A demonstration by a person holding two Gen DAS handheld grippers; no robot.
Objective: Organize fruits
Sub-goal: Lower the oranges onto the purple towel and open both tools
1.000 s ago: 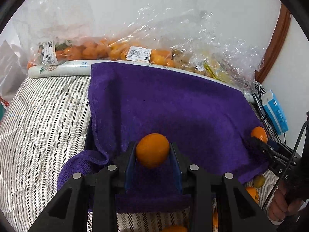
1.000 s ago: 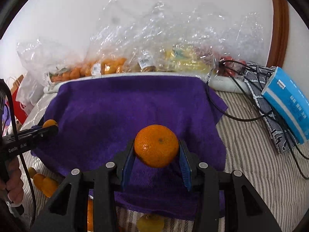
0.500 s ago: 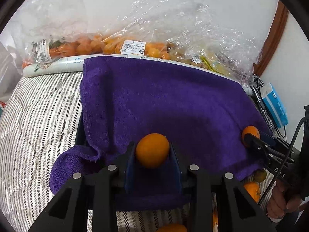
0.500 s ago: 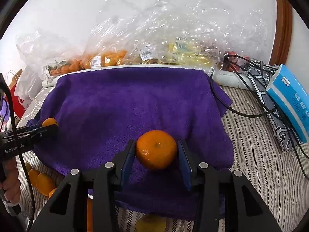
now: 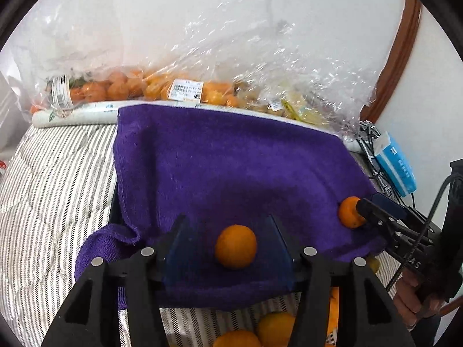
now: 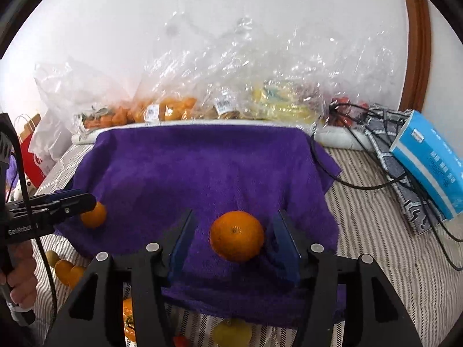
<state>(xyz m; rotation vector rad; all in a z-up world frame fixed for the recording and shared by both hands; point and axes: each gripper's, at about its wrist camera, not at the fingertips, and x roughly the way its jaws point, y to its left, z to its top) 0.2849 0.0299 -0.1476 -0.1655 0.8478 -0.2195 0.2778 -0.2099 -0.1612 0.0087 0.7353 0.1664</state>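
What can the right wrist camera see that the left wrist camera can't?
Only the right wrist view shows a red paper bag at the left edge, a yellow fruit below the towel and the left hand-held gripper from the side, beside its small orange.

Only the left wrist view shows the right hand-held gripper from the side and the towel's bunched corner.

Both show the purple towel, the bags of fruit by the wall, the blue box, the striped bedding, and an orange lying between open jaws.
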